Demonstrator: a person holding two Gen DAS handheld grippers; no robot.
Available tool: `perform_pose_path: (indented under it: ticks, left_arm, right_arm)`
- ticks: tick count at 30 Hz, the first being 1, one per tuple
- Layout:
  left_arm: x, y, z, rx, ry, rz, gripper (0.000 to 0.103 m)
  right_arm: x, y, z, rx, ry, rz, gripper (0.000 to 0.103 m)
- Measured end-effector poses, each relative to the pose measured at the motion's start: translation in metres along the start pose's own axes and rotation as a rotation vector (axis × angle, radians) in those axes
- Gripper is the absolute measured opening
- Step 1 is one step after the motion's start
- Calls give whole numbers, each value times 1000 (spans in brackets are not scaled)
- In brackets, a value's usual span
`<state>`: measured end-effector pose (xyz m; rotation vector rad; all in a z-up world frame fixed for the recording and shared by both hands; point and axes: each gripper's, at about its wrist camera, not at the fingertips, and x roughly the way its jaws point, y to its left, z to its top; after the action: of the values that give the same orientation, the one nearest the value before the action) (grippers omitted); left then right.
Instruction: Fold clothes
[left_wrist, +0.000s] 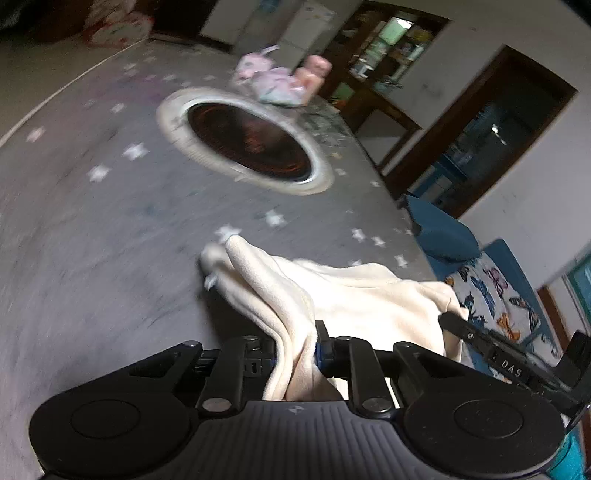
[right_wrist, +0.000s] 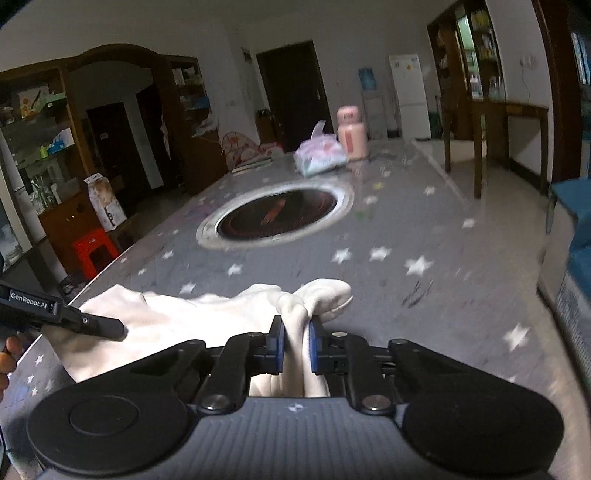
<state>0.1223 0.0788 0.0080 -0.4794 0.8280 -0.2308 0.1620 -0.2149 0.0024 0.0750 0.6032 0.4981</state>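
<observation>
A garment (right_wrist: 207, 317) is draped at the near edge of the table (right_wrist: 424, 236), bunched between both grippers. The left gripper (left_wrist: 295, 354) is clamped on its left end, the right gripper (right_wrist: 296, 347) on its right end. A round burner (right_wrist: 277, 216) is set in the table's middle. A tissue pack (right_wrist: 320, 154) and bottle (right_wrist: 351, 133) are placed side by side at the far edge.
</observation>
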Motion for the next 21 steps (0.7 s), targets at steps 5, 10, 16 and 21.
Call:
perform_pose_path:
  ticks: [5, 10, 16, 21]
  left_arm:
    - [23, -35, 22, 68, -7, -21, 18]
    - [54, -64, 39, 106, -7, -41, 18]
    - [91, -87, 45, 140, 11, -43, 18]
    - [117, -90, 41, 154, 32, -23, 19]
  right_arm:
    - [-13, -18, 25, -29, -46, -71, 11]
    - [-17, -43, 43, -32, -68, -143, 11]
    - [-5, -79, 53, -23, -50, -220, 11]
    - [15, -104, 50, -1, -12, -256, 11]
